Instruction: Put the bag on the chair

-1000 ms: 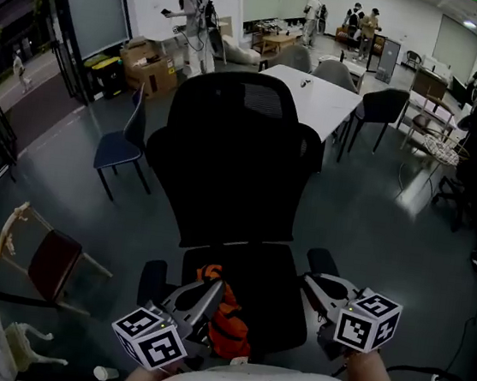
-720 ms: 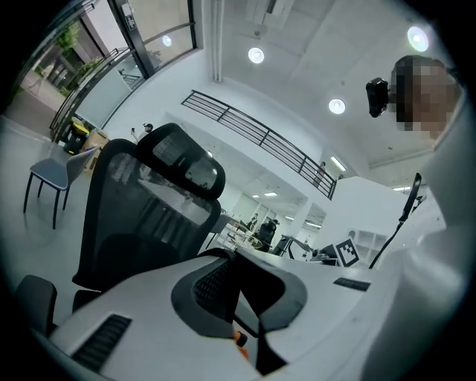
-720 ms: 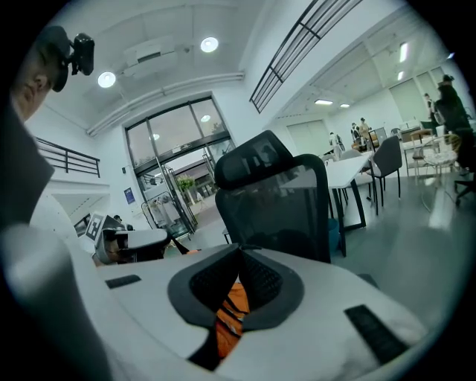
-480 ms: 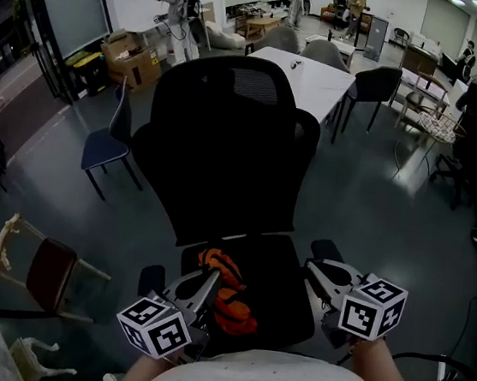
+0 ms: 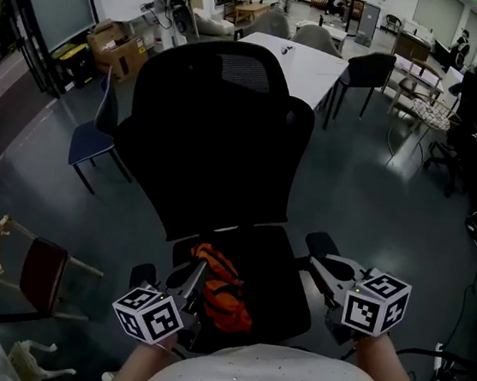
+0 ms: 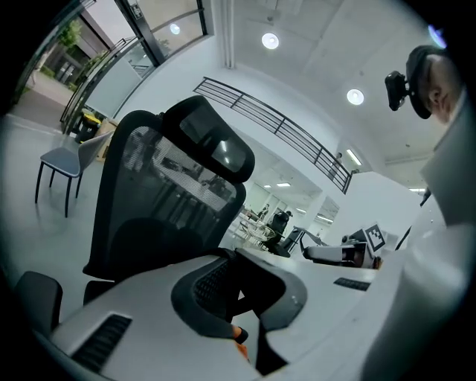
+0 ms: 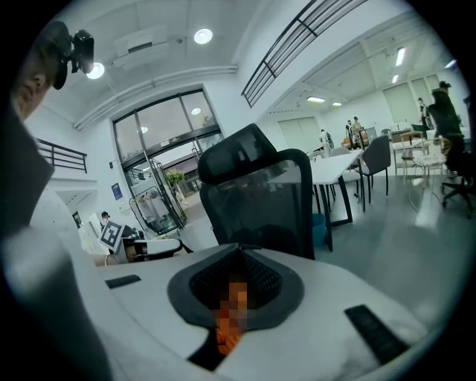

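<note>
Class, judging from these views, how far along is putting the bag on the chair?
Done: the orange bag appears to rest on the chair seat. In hand: the left hand-held gripper is shut on it. Left: release and withdraw.

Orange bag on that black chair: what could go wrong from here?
The orange bag lies near the left front edge of the chair seat, so it might slide off once released. The left gripper is shut on it; pulling away before the jaws open could drag it back off.

Orange bag (image 5: 224, 292), black chair (image 5: 210, 139) with mesh back, white table (image 5: 304, 67).
</note>
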The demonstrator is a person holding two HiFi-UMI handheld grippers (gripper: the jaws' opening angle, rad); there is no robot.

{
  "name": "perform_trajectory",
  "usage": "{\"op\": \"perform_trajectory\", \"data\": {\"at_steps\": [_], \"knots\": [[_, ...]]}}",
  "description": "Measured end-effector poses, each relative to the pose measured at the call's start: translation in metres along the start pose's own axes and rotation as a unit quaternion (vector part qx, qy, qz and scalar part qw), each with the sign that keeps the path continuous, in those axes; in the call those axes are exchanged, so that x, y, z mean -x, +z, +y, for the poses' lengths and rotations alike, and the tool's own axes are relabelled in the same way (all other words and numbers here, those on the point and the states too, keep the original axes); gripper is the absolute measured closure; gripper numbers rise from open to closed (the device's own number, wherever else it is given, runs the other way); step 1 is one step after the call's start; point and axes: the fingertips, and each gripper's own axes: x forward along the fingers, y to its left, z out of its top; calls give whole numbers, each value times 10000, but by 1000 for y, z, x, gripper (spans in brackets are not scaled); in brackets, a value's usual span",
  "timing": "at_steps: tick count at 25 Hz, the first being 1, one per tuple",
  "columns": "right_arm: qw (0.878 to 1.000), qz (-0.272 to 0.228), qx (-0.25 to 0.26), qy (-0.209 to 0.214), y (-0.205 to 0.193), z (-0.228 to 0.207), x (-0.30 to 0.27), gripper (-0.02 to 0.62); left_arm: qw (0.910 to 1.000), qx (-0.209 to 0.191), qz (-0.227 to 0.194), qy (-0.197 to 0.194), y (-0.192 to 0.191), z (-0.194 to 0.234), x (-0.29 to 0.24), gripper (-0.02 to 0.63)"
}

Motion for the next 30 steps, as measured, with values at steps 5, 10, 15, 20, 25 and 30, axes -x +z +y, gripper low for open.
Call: {"op": "perform_trajectory", "data": {"at_steps": [5, 10, 15, 20, 25, 30], "knots": [[9999, 72, -90, -124, -6, -12, 8, 589, 9999, 144, 49, 33, -10, 9, -9, 607], [9994, 257, -202, -135, -17, -23, 10, 589, 9991, 290, 66, 303, -19, 22, -14, 606], [9985, 505, -156, 126, -28, -26, -3, 589, 9970, 458, 87, 619, -37, 28, -11, 604], [9955, 756, -75, 574, -25, -36, -8, 589, 9905, 632, -29, 1220, -55, 23, 4, 604], [9911, 865, -100, 1003, -18, -43, -16, 589, 9819, 900, -255, 1644, -65, 18, 8, 604], [9854, 1049, -46, 1338, -23, -48, -20, 589, 9773, 907, -273, 1893, -71, 11, -3, 604]]}}
